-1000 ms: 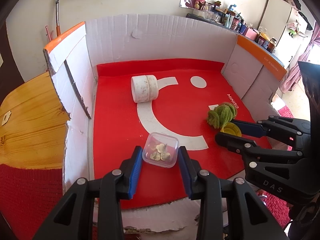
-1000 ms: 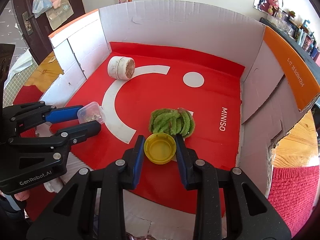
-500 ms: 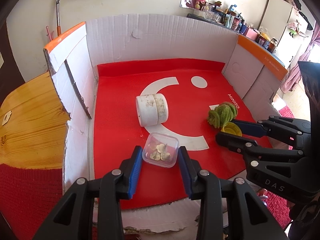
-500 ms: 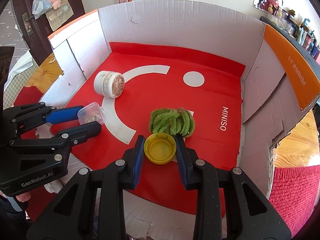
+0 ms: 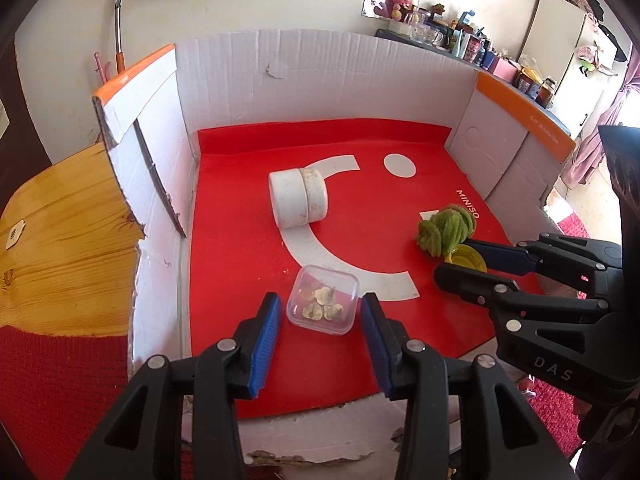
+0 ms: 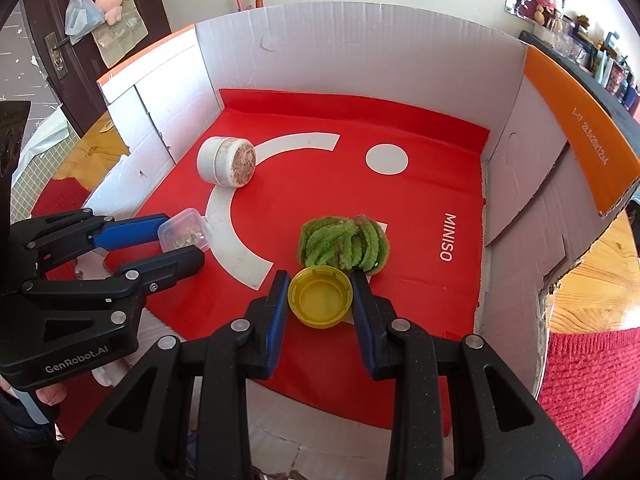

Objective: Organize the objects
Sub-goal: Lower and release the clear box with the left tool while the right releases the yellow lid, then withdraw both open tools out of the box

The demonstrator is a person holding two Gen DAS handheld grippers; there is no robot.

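Poised inside a cardboard box [image 6: 360,48] lined with a red mat [image 6: 400,208], low and side by side at the near edge, each reaching forward and tilted slightly down.

Likely to go wrong first on the left: set wide apart around a small clear plastic box [image 5: 323,305] of pale bits, with a gap on each side and no pad touching. Could nudge the light box sideways or spin it if closed off-centre, since one pad would arrive before the other. Could also pop the lid and scatter the contents if squeezed hard.

On the right, closed in on an upturned yellow cap [image 6: 320,301] that sits on the mat, apparently pinching its rim on both sides. May squirt the cap free from so shallow a hold on a round, slick rim. Touching the cap on its far side, a green fuzzy bundle [image 6: 343,245], apt to snag on a fingertip and drag along.

Farther back, lying on its side, a white round jar [image 6: 227,161], free to roll if bumped.

Left gripper [image 5: 320,300] released; right gripper [image 6: 319,280] grasping the cap.
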